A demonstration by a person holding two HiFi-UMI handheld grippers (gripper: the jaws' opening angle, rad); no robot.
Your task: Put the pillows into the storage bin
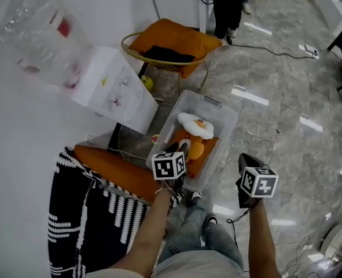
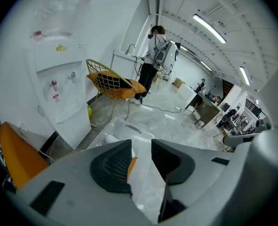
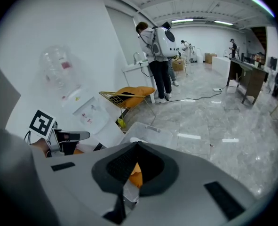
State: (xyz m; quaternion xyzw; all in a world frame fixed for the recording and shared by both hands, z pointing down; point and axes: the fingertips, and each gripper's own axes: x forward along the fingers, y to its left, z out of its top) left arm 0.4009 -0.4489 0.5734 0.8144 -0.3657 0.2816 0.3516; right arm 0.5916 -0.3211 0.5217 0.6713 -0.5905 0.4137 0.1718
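A clear plastic storage bin (image 1: 228, 116) stands on the floor in front of me. Inside it lie an orange pillow (image 1: 204, 154) and a white-and-orange plush pillow (image 1: 195, 126). My left gripper (image 1: 181, 149) hovers over the bin's near left corner, open with nothing between its jaws (image 2: 141, 145). My right gripper (image 1: 246, 161) is held off the bin's near right side, shut and empty (image 3: 138, 147). Another orange pillow (image 1: 116, 169) lies to the left, beside a black-and-white blanket (image 1: 81, 213). The bin (image 2: 124, 126) also shows past the left jaws.
A white water dispenser (image 1: 116, 91) stands against the wall left of the bin. Behind it is a wire chair (image 1: 137, 50) with an orange cushion (image 1: 176, 35) and a dark item on it. A person (image 1: 225, 7) stands farther back. Cables trail over the marble floor (image 1: 286, 114).
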